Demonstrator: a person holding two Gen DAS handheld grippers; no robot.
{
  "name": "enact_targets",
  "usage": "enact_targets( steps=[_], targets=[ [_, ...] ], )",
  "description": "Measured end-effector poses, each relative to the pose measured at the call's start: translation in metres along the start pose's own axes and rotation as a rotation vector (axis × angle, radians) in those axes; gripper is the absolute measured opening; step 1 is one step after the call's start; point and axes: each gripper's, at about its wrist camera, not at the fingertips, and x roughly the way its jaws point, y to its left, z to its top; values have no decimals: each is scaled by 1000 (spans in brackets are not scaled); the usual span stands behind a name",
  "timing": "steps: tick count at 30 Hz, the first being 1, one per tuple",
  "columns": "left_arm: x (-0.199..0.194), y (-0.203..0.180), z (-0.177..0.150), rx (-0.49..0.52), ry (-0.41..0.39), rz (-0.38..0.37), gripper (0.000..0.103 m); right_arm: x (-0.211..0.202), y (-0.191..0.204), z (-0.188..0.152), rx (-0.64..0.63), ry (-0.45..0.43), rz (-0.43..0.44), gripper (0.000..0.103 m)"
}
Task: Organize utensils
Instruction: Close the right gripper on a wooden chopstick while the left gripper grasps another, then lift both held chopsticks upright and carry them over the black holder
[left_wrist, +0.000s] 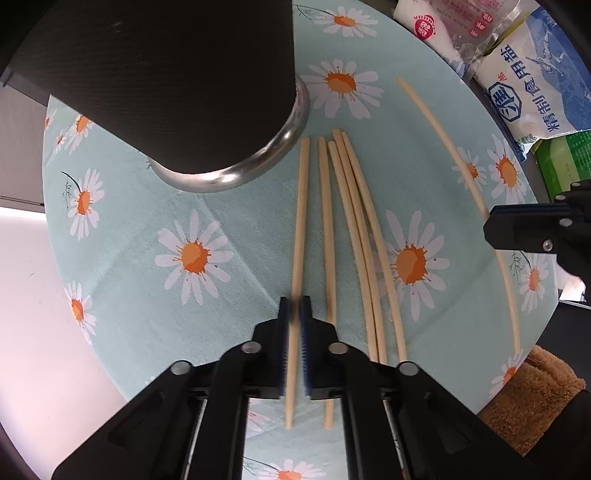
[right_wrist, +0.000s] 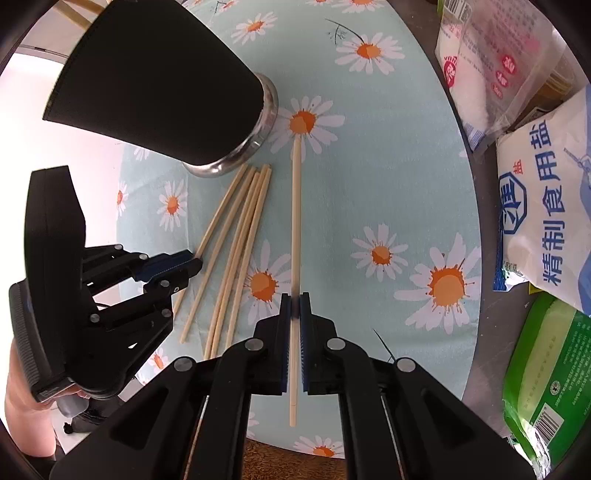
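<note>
Simultaneously, left tool (left_wrist: 294, 306) clamps one chopstick (left_wrist: 300, 221); right tool (right_wrist: 294, 302) clamps a separate chopstick (right_wrist: 296, 221); black holder (left_wrist: 177, 85) at 11 o'clock.

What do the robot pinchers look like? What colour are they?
Both the left gripper and the right gripper are black plastic, with angular linked arms joined by round silver pins. Their fingers are flat and straight, lined with ribbed blue pads. A dark cable dangles beneath the left gripper in the right wrist view.
</note>
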Motion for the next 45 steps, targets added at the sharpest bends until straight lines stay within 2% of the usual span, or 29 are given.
enact_targets(
  steps=[2, 9, 16, 21, 24, 31, 41, 45],
  targets=[
    [0, 5, -3, -24, -13, -34, 4, -5, 1, 0, 3, -9, 5, 5],
    [-9, 3, -20, -15, -71, -78, 4, -16, 7, -3, 32, -39, 33, 5],
    [-47, 2, -50, 18, -185, -104, 4, -30, 25, -13, 52, -113, 48, 6],
    [-69, 17, -73, 25, -257, -110, 4, -31, 46, -22, 46, -153, 45, 6],
    [-77, 34, -86, 13, -301, -142, 4, -34, 56, -30, 50, -177, 42, 6],
    [-102, 47, -114, -28, -426, -145, 4, -47, 75, -41, 45, -232, 55, 6],
    [-149, 56, -120, -100, -603, -152, 4, -84, 111, -35, -89, -326, 67, 6],
    [-170, 58, -114, -113, -669, -134, 4, -108, 123, -31, -150, -403, 66, 6]
  ],
)
